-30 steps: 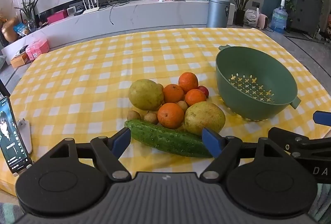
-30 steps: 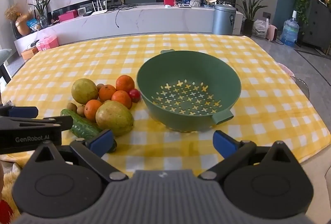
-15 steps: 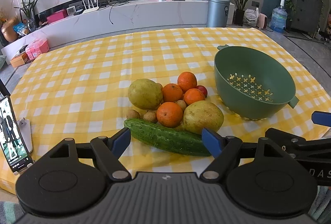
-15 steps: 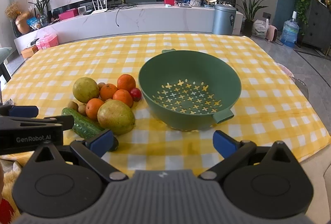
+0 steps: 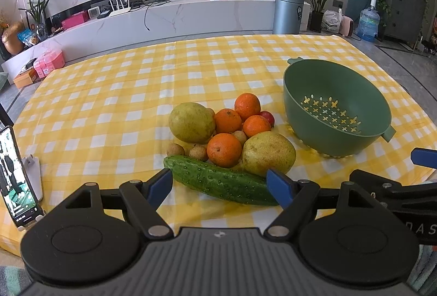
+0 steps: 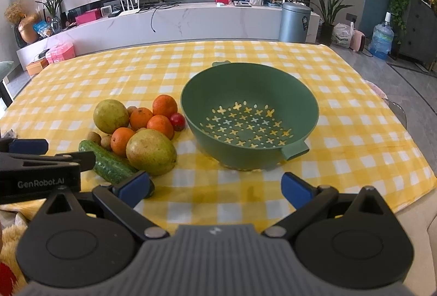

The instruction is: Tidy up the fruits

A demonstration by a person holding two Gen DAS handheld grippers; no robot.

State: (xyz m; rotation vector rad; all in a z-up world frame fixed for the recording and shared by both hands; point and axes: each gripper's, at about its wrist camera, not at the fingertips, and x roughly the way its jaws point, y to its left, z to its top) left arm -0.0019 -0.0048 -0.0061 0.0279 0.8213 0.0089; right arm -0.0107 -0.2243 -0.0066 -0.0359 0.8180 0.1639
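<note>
A pile of fruit lies on the yellow checked tablecloth (image 5: 109,110): two green pears (image 5: 191,122) (image 5: 269,154), several oranges (image 5: 224,149), small brown longans (image 5: 175,149), a red fruit (image 5: 267,117) and a cucumber (image 5: 218,181) at the front. An empty green colander (image 5: 336,110) stands right of the pile; it also shows in the right wrist view (image 6: 250,115). My left gripper (image 5: 220,185) is open and empty, just before the cucumber. My right gripper (image 6: 217,186) is open and empty, in front of the colander.
A phone on a white stand (image 5: 16,181) stands at the table's left front edge. The left gripper's body (image 6: 41,167) shows at the left of the right wrist view. A TV shelf (image 5: 177,17), bin (image 5: 288,13) and plants lie beyond the table.
Both grippers have crept slightly forward toward the table. Fruit and colander have not moved.
</note>
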